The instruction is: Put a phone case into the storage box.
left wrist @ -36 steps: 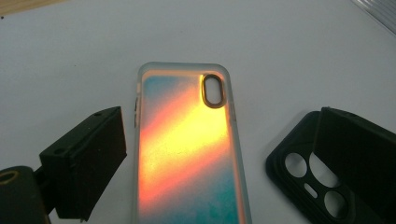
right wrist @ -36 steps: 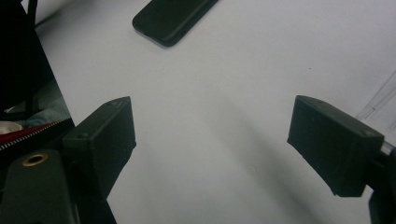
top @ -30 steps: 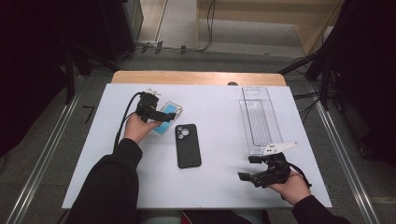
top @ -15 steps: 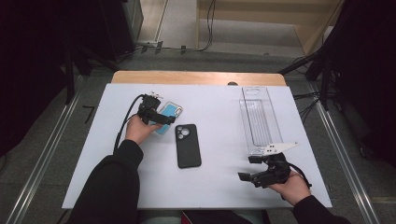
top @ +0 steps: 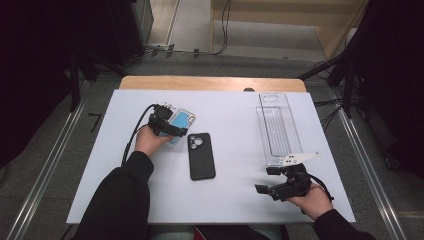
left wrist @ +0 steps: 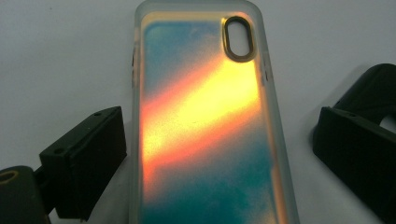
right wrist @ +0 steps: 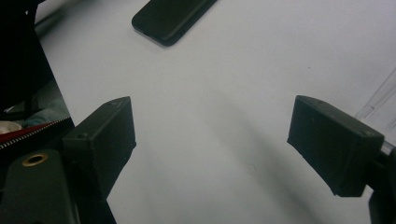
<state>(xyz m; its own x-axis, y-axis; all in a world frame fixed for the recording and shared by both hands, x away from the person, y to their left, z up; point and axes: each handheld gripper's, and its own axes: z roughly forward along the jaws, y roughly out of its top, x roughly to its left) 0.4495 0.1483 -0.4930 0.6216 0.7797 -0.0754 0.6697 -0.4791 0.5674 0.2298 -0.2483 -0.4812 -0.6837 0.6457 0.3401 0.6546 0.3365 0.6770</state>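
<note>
Dark room, grey floor with cables behind; a white surface (top: pixel 235 200) carries the work.

High view: your left gripper (top: pixel 172 131) sits over the iridescent phone case (top: pixel 183 120) at the back left of the surface. A black phone case (top: pixel 201 155) lies flat just beside it, toward the middle. At the right stands a clear tray (top: pixel 278 129), long and narrow; as far as this view tells, nothing lies in it. Your right gripper (top: pixel 266 180) rests near the front right corner, just in front of the tray's near end, well apart from both cases.

Left gripper view: the iridescent phone case (left wrist: pixel 205 126) lies flat on the surface between the jaws, camera cut-out at the far end. The jaws stand apart; neither pad presses on the case edges, and a gap shows plainly on the one side.

Right gripper view: your right gripper (right wrist: pixel 212 140) has its jaws wide apart over bare surface, nothing between them. The black phone case (right wrist: pixel 170 17) lies farther off; a clear tray edge (right wrist: pixel 380 100) shows at the side.

Judgement: the step in hand is the pick-up of the iridescent case. Next move calls for closing the left jaws squarely on its long edges before lifting; the thin, slick rim could slip.
</note>
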